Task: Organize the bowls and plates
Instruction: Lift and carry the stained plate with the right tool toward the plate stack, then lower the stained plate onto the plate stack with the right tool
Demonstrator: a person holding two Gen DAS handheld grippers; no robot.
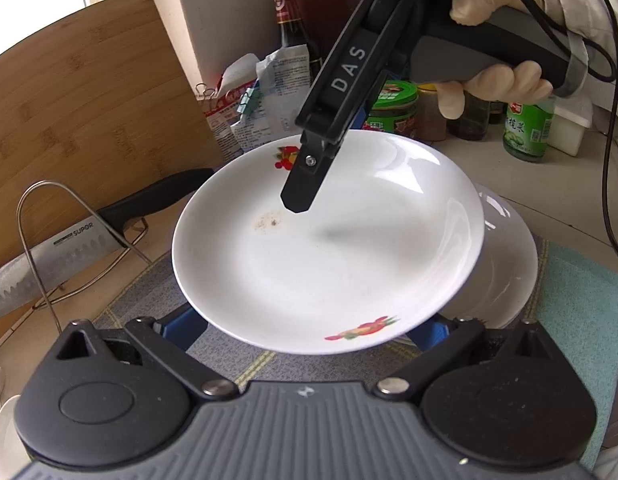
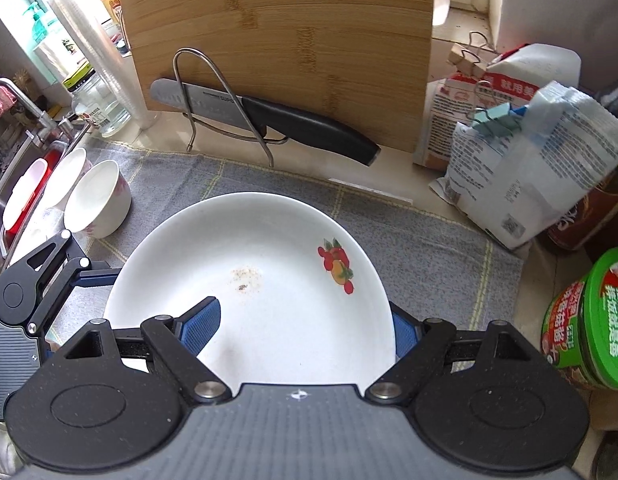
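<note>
A white plate with fruit decals [image 1: 329, 256] [image 2: 269, 288], a brown smudge near its middle, hangs tilted above the grey mat. My right gripper [image 2: 305, 314] is shut on its rim: one blue pad [image 2: 201, 328] lies on the inner face, the other sits under the edge. In the left wrist view its black finger [image 1: 305, 176] reaches over the plate's far rim. Under the plate my left gripper [image 1: 305, 322] stands open, its fingers spread wide and their tips hidden. Another white plate [image 1: 505, 276] rests on the mat below. Two white bowls [image 2: 97, 200] stand at the mat's left end.
A bamboo cutting board [image 2: 277, 40] leans on the wall behind a wire rack holding a cleaver [image 2: 269, 114]. Clipped bags [image 2: 521, 160], green-lidded jars [image 2: 589, 320] and a sauce bottle [image 1: 289, 20] crowd the right. A sink and tap [image 2: 25, 120] lie at the left.
</note>
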